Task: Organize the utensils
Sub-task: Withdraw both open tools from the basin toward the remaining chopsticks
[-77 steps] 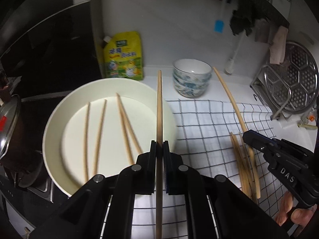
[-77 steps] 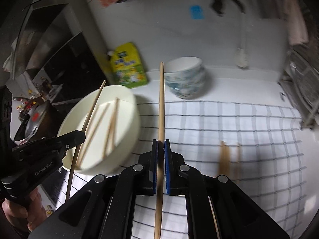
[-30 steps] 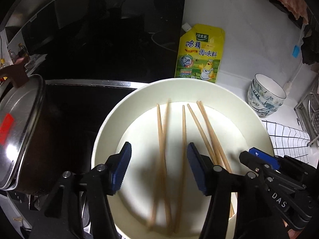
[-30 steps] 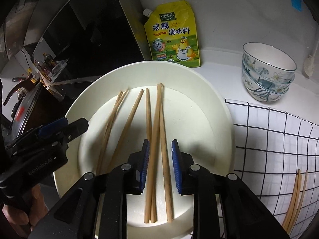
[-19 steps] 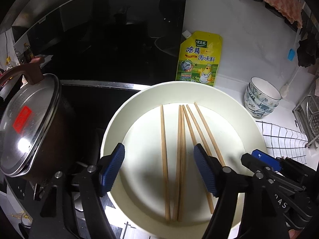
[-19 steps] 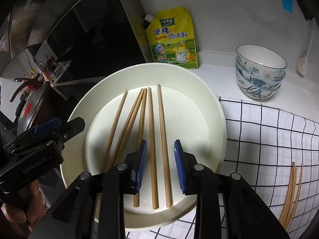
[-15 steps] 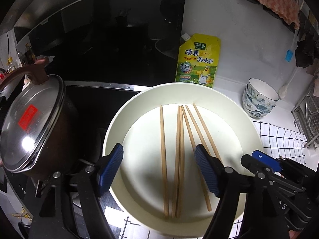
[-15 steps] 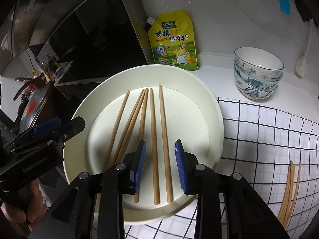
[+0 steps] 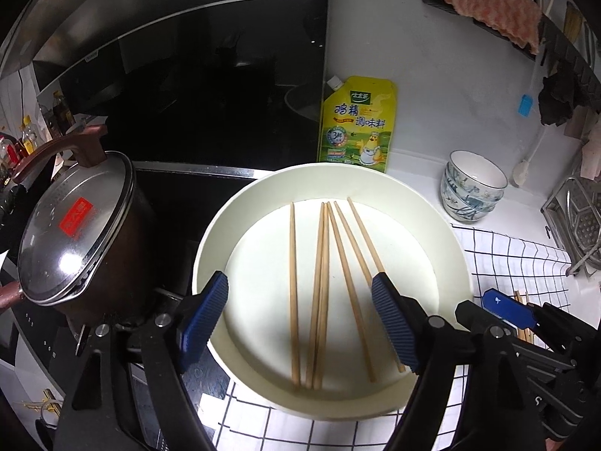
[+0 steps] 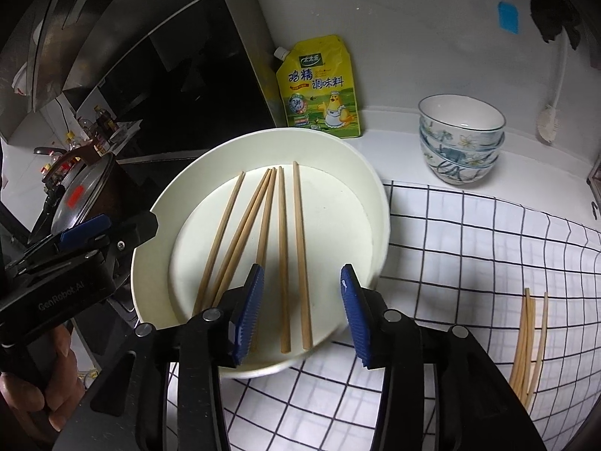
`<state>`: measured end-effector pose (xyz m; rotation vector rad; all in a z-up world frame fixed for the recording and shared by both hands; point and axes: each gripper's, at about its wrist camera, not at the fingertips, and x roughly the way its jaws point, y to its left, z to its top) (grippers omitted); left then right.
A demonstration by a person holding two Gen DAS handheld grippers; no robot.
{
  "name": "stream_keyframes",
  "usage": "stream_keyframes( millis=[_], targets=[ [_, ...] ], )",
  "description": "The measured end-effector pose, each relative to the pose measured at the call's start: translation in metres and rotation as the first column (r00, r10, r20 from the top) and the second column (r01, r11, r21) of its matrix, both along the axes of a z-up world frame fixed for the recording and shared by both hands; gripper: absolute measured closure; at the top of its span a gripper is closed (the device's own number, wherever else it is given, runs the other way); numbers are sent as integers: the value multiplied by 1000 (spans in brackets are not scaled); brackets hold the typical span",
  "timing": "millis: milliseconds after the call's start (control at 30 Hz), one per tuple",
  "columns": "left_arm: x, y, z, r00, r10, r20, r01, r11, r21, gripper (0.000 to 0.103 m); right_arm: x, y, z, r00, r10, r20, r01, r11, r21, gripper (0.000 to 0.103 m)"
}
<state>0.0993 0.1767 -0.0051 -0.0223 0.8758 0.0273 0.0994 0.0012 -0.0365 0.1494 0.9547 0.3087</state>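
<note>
Six chopsticks (image 9: 322, 285) are lying in the white plate (image 9: 443, 233), the left gripper (image 9: 298, 323) hovering wide open above, a lidded pot (image 9: 75, 233) crowding its left. From the right gripper (image 10: 298, 310), also gaping empty, more chopsticks (image 10: 527, 342) are waiting on the checked cloth (image 10: 469, 248); I'd fetch those one at a time, avoiding the stacked bowls (image 10: 461, 139).

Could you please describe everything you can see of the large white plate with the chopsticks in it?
The white plate is round and cream-white, smooth and matte-looking, with a raised rim around a flat centre. It sits level at the counter's edge, partly over the checked cloth and next to the dark stove. Six wooden chopsticks lie flat inside, roughly parallel, fanning slightly. Behind it stands a yellow seasoning pouch. Both grippers hang open above its near edge; neither touches it.
</note>
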Motion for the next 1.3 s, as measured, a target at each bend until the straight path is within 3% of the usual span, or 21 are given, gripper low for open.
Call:
stream_keyframes(
  millis=[467, 1233, 1300],
  targets=[
    [-29, -44, -5, 998, -59, -23, 58, 998, -21, 24, -40, -58, 1, 998, -68, -10, 68, 998, -17, 53],
    [-58, -186, -22, 963, -262, -70, 260, 965, -33, 24, -112, -206, -18, 950, -309, -54, 308, 951, -23, 53],
    [-60, -195, -27, 959, -270, -82, 268, 963, -33, 18, -117, -216, -23, 946, -317, -67, 316, 949, -26, 53]
  ],
)
